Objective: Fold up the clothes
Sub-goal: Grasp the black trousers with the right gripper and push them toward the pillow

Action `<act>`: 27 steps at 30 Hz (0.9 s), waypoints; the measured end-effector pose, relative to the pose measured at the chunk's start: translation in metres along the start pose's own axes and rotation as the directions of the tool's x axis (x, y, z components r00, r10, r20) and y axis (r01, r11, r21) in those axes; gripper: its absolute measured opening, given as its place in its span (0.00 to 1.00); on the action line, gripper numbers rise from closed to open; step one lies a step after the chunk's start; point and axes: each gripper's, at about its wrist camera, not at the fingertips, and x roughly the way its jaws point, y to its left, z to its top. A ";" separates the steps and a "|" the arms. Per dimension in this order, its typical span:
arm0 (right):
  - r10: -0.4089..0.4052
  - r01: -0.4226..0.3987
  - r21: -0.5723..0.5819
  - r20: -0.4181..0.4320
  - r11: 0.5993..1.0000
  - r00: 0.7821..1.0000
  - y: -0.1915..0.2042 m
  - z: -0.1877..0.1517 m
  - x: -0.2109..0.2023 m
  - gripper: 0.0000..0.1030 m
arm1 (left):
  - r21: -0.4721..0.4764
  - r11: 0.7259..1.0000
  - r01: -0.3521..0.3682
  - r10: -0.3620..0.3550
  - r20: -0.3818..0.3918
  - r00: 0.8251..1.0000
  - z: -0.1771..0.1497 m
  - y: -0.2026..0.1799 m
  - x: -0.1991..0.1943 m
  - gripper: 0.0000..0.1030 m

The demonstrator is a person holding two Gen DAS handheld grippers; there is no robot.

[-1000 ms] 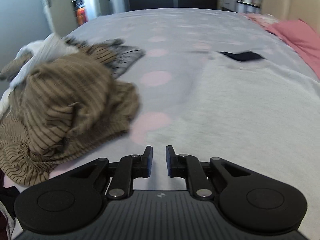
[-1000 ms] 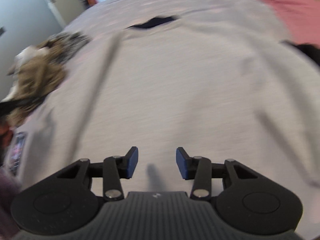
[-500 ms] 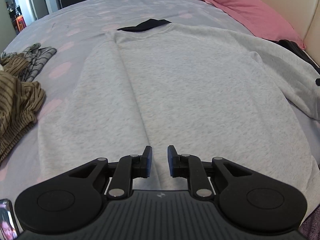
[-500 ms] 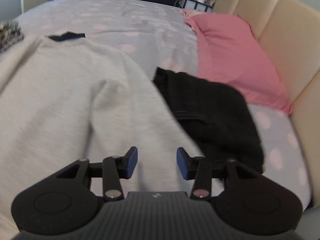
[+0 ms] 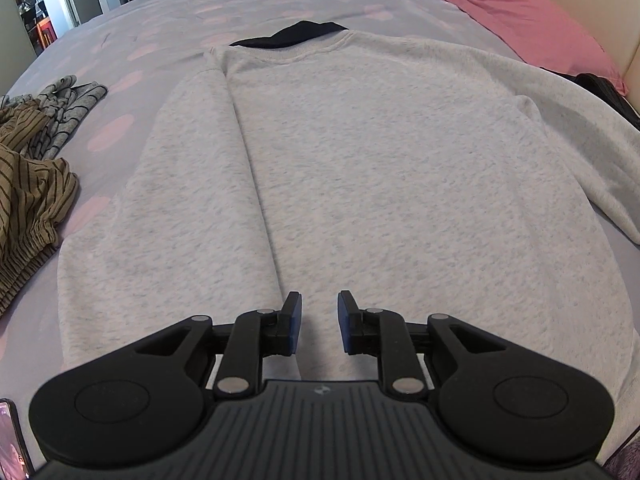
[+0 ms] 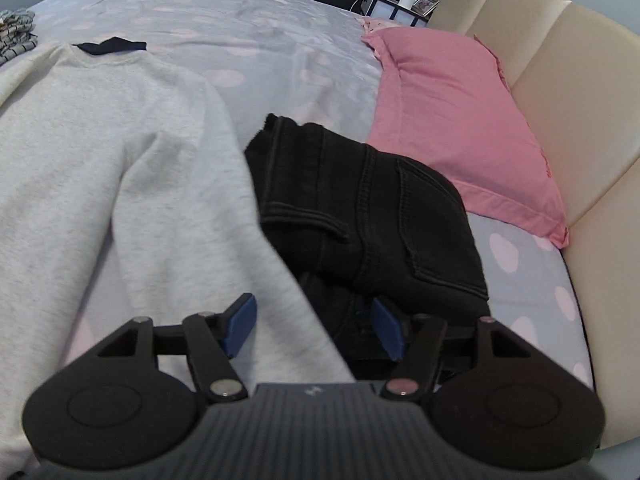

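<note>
A light grey sweatshirt [image 5: 360, 180] lies flat on the bed with its collar at the far end and its left sleeve [image 5: 168, 200] lying straight alongside the body. My left gripper [image 5: 319, 322] hovers over the hem with a narrow gap between its blue pads and nothing in that gap. In the right wrist view the sweatshirt's right sleeve [image 6: 224, 220] runs toward me, partly over folded black jeans [image 6: 368, 208]. My right gripper [image 6: 313, 326] is above the sleeve's lower end. Its jaws are opening and stand wide, with the sleeve below them and the pads not pressing on it.
A heap of brown and grey striped clothes [image 5: 28, 184] sits left of the sweatshirt. A dark cloth [image 5: 292, 34] peeks out beyond the collar. A pink pillow [image 6: 452, 120] leans by the beige headboard [image 6: 560, 100]. A phone [image 5: 10, 440] lies at the near left corner.
The left view swung from the striped heap onto the sweatshirt's body. The right view swung right from the body to the sleeve and black jeans. The right jaws spread wider.
</note>
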 end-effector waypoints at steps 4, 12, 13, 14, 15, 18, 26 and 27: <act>0.016 -0.016 0.011 0.011 1.000 1.000 -0.009 0.002 0.000 0.68 | -0.011 1.000 0.004 -0.004 -0.001 1.000 0.004 -0.001 -0.001 0.17; 0.085 -0.084 0.050 -0.019 0.995 0.996 -0.023 0.003 0.001 0.68 | -0.045 0.998 0.044 -0.044 0.002 0.999 0.014 -0.003 -0.002 0.17; 0.100 -0.098 0.071 -0.024 0.993 0.995 -0.026 0.003 0.002 0.67 | -0.044 0.998 0.046 -0.046 0.003 0.999 0.015 -0.004 -0.002 0.17; 0.119 -0.116 0.089 -0.028 0.989 0.992 -0.027 0.002 0.003 0.62 | -0.041 0.998 0.046 -0.046 0.003 0.999 0.015 -0.005 -0.002 0.17; 0.135 -0.132 0.094 -0.027 0.987 0.990 -0.027 0.001 0.002 0.57 | -0.038 0.998 0.047 -0.047 0.001 0.999 0.015 -0.006 -0.002 0.18; 0.164 -0.161 0.100 -0.019 0.982 0.986 -0.024 -0.001 0.000 0.48 | -0.036 0.998 0.050 -0.050 -0.004 0.999 0.014 -0.008 -0.002 0.18; 0.188 -0.185 0.079 -0.033 0.980 0.982 -0.011 0.002 -0.013 0.05 | -0.036 0.997 0.062 -0.063 -0.005 0.998 0.009 -0.014 -0.008 0.19; 0.191 -0.188 0.071 -0.037 0.980 0.981 -0.007 0.002 -0.016 0.04 | -0.037 0.997 0.067 -0.068 -0.003 0.998 0.009 -0.014 -0.009 0.19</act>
